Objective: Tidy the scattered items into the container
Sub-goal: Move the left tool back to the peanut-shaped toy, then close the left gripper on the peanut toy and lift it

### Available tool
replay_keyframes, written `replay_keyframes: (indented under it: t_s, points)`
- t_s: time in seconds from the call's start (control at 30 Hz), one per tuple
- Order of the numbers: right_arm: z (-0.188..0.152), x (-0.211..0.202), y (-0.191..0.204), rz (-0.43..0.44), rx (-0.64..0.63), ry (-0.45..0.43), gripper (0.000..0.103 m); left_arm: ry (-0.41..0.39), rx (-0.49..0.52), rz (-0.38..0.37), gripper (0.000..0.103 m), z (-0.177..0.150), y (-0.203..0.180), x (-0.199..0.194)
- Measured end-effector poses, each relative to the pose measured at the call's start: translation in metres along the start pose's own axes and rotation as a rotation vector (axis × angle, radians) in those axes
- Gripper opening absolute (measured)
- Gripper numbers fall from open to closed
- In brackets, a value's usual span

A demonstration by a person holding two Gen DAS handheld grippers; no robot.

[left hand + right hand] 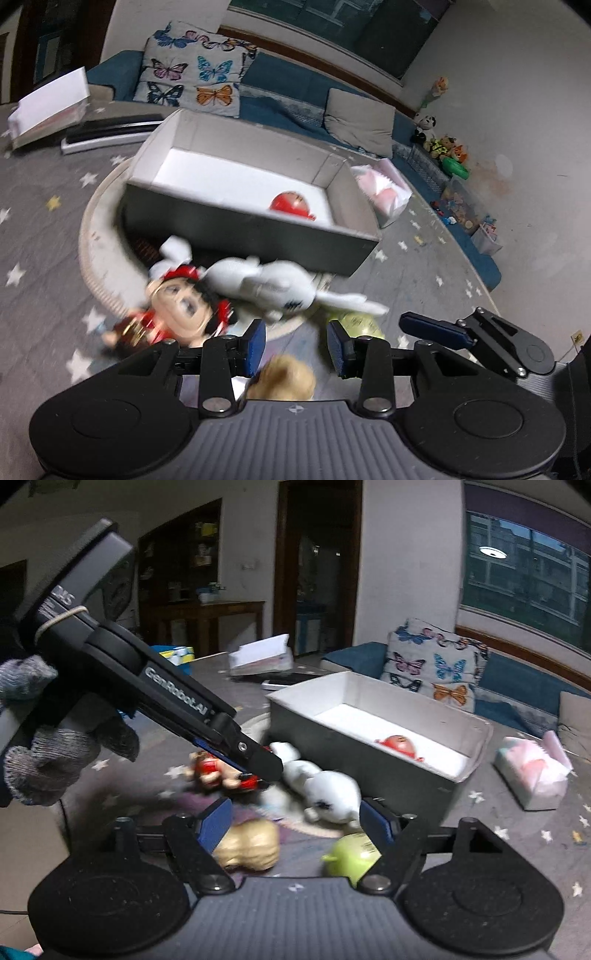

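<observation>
A grey open box (243, 236) (354, 746) stands on the rug with a red toy (291, 205) (399, 744) inside. In front of it lie a white plush (280, 286) (328, 788), a red-dressed doll (177, 312) (212, 770), a tan toy (282, 378) (251, 843) and a green toy (354, 321) (351, 853). My left gripper (297, 347) is open above the tan toy; in the right wrist view its tip (266, 762) hangs over the doll. My right gripper (295, 821) is open and empty, above the tan and green toys.
A butterfly cushion (195, 79) (432, 664) leans on a blue sofa behind the box. A pink-white tissue pack (384, 188) (532, 771) lies right of the box. A white open box (48, 107) (258, 657) sits at the far left. Toys line the wall (450, 158).
</observation>
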State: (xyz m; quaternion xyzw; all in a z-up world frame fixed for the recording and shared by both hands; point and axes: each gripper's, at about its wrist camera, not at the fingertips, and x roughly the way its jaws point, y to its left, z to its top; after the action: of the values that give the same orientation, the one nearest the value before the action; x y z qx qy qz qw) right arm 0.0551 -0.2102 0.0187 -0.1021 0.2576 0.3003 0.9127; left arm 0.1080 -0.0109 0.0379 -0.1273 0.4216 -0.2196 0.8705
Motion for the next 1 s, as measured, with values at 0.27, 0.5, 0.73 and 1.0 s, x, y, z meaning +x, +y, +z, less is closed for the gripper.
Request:
replay_keyframes:
  t_s: [0.27, 0.5, 0.73, 1.0]
  points:
    - [-0.011, 0.017, 0.026, 0.066, -0.041, 0.04, 0.082, 0.027, -0.051, -0.021, 0.039, -0.025, 0.019, -0.004]
    - [-0.021, 0.044, 0.03, 0.059, -0.031, 0.097, 0.083, 0.048, -0.051, -0.044, 0.039, -0.03, 0.024, 0.001]
    - [-0.027, 0.065, 0.031, 0.039, -0.055, 0.123, 0.083, 0.061, -0.06, -0.063, 0.039, -0.029, 0.027, 0.007]
    - [-0.029, 0.075, 0.03, 0.031, -0.059, 0.129, 0.077, 0.073, -0.062, -0.071, 0.039, -0.027, 0.028, 0.014]
